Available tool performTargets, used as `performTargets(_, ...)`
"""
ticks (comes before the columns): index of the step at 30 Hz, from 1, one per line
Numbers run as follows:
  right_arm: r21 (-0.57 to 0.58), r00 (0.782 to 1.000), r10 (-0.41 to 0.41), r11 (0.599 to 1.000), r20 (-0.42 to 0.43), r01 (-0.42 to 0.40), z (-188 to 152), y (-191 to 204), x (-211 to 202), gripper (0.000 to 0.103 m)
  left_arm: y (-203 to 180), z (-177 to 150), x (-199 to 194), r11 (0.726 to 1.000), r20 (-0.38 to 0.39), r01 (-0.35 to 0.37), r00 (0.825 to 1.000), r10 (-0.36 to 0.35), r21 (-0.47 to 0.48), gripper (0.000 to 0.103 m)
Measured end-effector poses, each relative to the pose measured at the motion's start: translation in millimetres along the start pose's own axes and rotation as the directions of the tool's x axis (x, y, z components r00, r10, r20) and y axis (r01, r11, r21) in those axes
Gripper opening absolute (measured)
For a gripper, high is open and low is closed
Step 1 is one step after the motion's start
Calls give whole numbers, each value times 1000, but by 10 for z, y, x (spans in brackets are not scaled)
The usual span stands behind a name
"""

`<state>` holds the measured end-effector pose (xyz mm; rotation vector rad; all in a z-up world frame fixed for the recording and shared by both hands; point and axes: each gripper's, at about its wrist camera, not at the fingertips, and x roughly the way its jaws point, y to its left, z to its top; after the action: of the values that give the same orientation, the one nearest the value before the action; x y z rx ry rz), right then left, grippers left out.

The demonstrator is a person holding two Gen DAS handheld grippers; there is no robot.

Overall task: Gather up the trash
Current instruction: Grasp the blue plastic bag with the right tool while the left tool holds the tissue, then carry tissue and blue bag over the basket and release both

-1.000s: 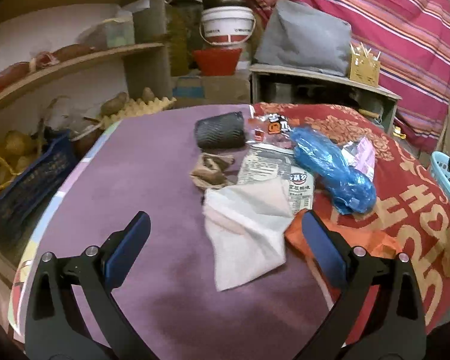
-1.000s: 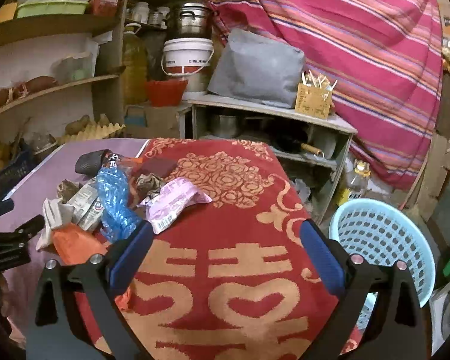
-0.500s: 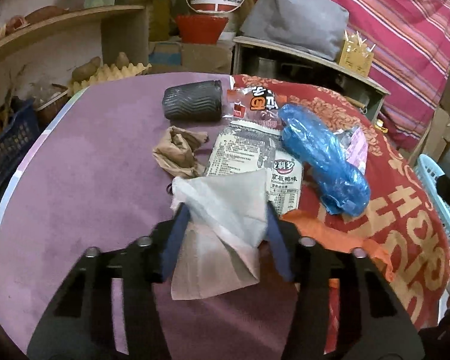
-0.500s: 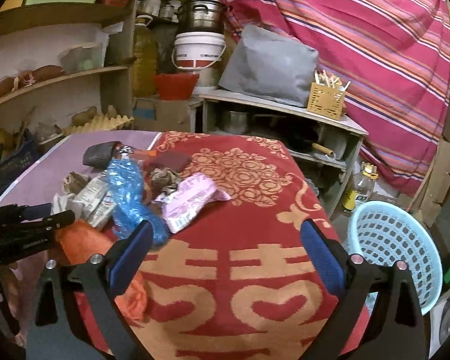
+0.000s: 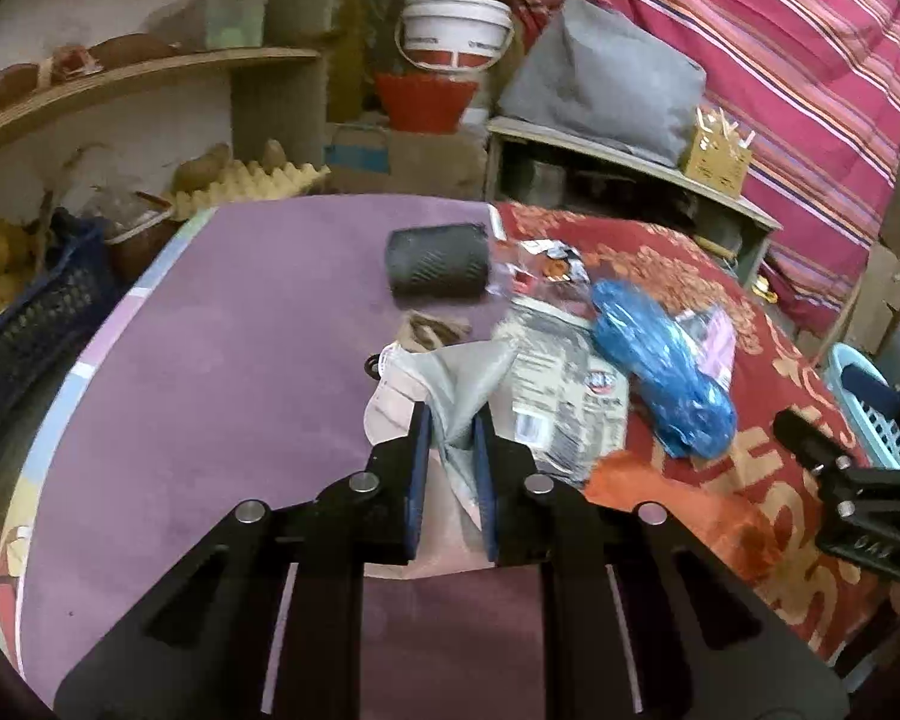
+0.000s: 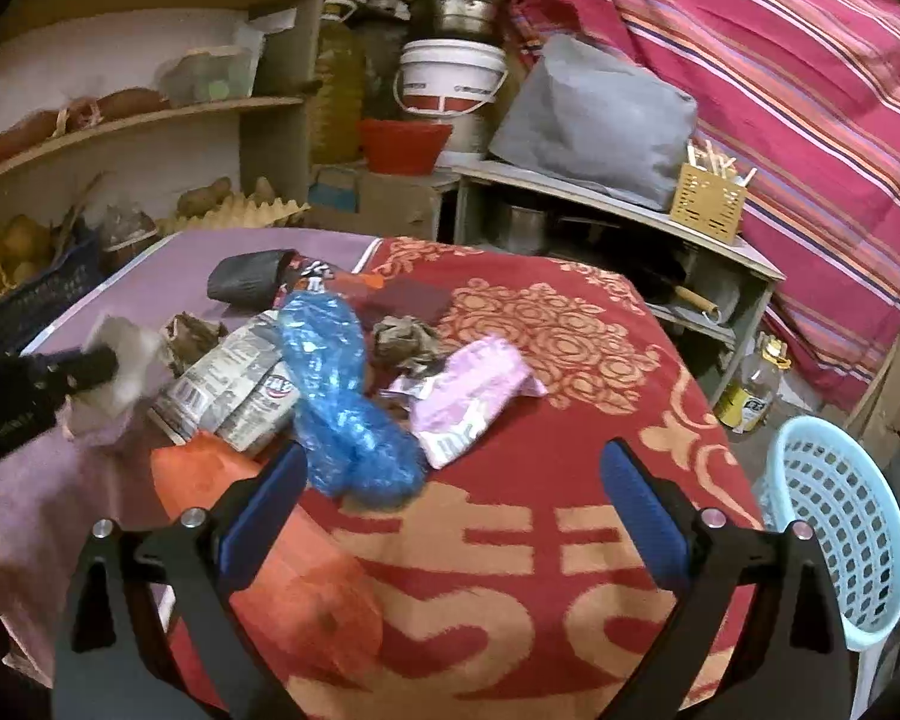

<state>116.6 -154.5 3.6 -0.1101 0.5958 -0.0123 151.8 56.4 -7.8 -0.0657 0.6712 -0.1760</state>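
My left gripper (image 5: 453,420) is closing its jaws, and the pads pinch a white tissue (image 5: 462,378) that is bunched up off the purple cloth. Just beyond it lie a printed wrapper (image 5: 558,396), a blue plastic bag (image 5: 660,378), a brown paper wad (image 5: 432,330) and a black ribbed cup (image 5: 438,267) on its side. My right gripper (image 6: 450,510) stands open over the red cloth with nothing between its fingers. The blue plastic bag (image 6: 342,396) and a pink wrapper (image 6: 474,390) lie just ahead of it, and an orange bag (image 6: 282,552) lies under its left finger.
A light blue basket (image 6: 840,540) stands on the floor to the right of the table. Shelves with potatoes and an egg tray (image 5: 252,183) are at the left. A low bench with a grey cushion (image 6: 594,120) is behind the table.
The left jaws went from wide open to pinched on the white tissue, which now stands bunched up. The right gripper has moved in closer to the blue bag and pink wrapper.
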Motion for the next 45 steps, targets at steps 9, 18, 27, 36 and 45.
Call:
performTargets(9,-47,997,0,999,-77,-3,23,238,305,92,127,83,-64,999,55,-48,997,47,5,13)
performTargets(18,-42,981,106,993,-163,-114,7,289,508,33,60,46,-1,997,52,-70,996,68,32,13)
performTargets(27,-7,988,152,988,6,-152,141,22,-100,27,-22,52,-156,997,93,-75,993,72,30,13)
performTargets(36,46,985,146,988,93,-151,171,-510,-623,27,-317,112,-435,998,155,-49,987,41,49,13)
performTargets(45,123,990,62,989,126,-77,-15,-1189,-863,27,-1033,182,-501,992,177,28,983,-49,121,13)
